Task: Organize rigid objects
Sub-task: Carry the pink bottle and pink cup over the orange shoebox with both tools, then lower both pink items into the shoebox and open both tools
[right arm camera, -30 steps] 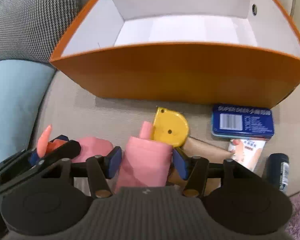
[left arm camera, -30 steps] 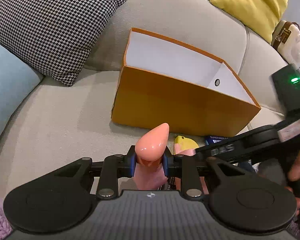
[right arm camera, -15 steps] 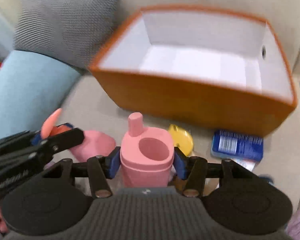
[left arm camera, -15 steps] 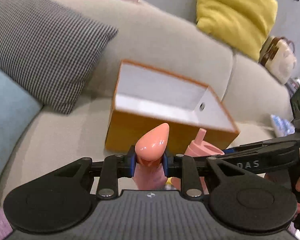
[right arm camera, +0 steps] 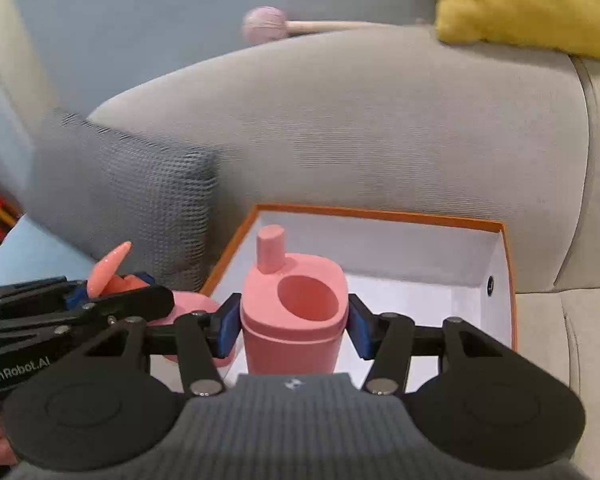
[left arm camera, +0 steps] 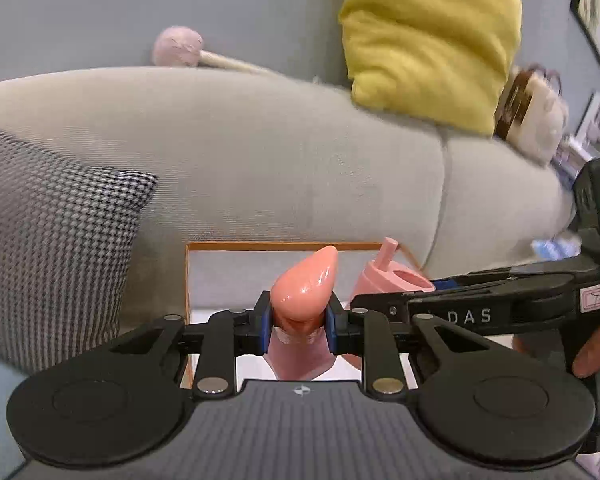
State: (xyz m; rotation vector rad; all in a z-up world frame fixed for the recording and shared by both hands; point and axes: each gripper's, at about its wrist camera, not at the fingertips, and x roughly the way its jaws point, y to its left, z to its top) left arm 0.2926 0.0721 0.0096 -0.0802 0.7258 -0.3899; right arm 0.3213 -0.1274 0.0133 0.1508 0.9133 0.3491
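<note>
My left gripper (left arm camera: 296,322) is shut on a glossy peach-pink cone-tipped piece (left arm camera: 306,284) with a paler pink base below the pads. It hangs over the near edge of the orange box (left arm camera: 236,246) with white inside. My right gripper (right arm camera: 292,322) is shut on a pink cup (right arm camera: 296,312) with a short spout and a round hole on top, held upright above the box (right arm camera: 380,214). The box floor looks bare. The right gripper (left arm camera: 400,300) and its cup (left arm camera: 384,276) appear beside the left one; the left gripper (right arm camera: 100,300) shows at the lower left of the right wrist view.
The box sits on a beige sofa (left arm camera: 284,152). A houndstooth cushion (left arm camera: 56,240) leans left of the box. A yellow pillow (left arm camera: 432,36) and a white bag (left arm camera: 536,120) rest to the right. A pink-headed mallet (right arm camera: 266,24) lies on the sofa back. A hand (left arm camera: 592,352) holds the right gripper.
Both grippers have risen with their pink objects and come over the box. The small items on the seat in front of the box have dropped out of sight.
</note>
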